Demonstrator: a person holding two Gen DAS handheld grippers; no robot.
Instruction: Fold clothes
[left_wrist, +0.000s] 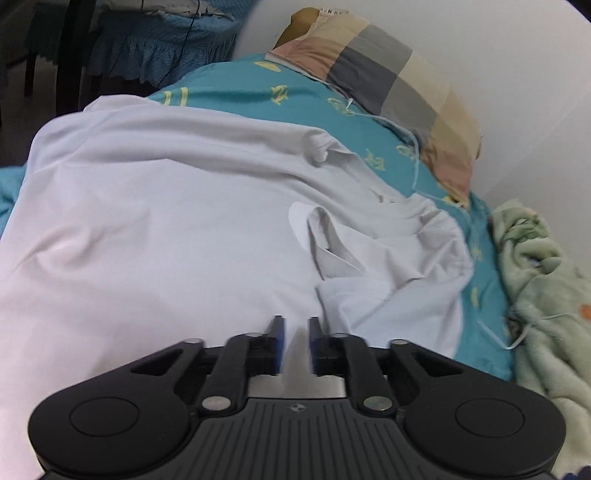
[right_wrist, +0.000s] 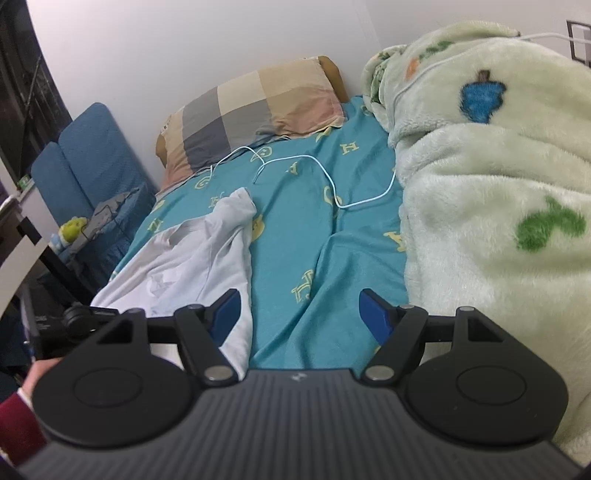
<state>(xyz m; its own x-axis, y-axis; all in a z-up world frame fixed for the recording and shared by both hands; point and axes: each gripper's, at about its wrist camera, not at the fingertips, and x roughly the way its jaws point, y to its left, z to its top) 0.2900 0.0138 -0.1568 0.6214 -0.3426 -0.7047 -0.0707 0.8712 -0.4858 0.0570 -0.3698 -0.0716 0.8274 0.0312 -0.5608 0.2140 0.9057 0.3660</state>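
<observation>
A white T-shirt (left_wrist: 166, 221) lies spread and wrinkled on the teal bedsheet (left_wrist: 236, 92), its collar and a bunched sleeve toward the right. My left gripper (left_wrist: 295, 328) hovers just over the shirt's near part, jaws a narrow gap apart with shirt cloth showing between the blue pads; whether it pinches the cloth is unclear. In the right wrist view the shirt (right_wrist: 199, 254) lies at the left with one sleeve reaching up the bed. My right gripper (right_wrist: 299, 310) is wide open and empty above the bare sheet (right_wrist: 295, 229), its left finger next to the shirt's edge.
A checked pillow (right_wrist: 255, 107) lies at the head of the bed by the wall. A pale green fleece blanket (right_wrist: 491, 192) is heaped along the right side. A white cable (right_wrist: 332, 184) trails over the sheet. A blue chair (right_wrist: 92, 155) stands left of the bed.
</observation>
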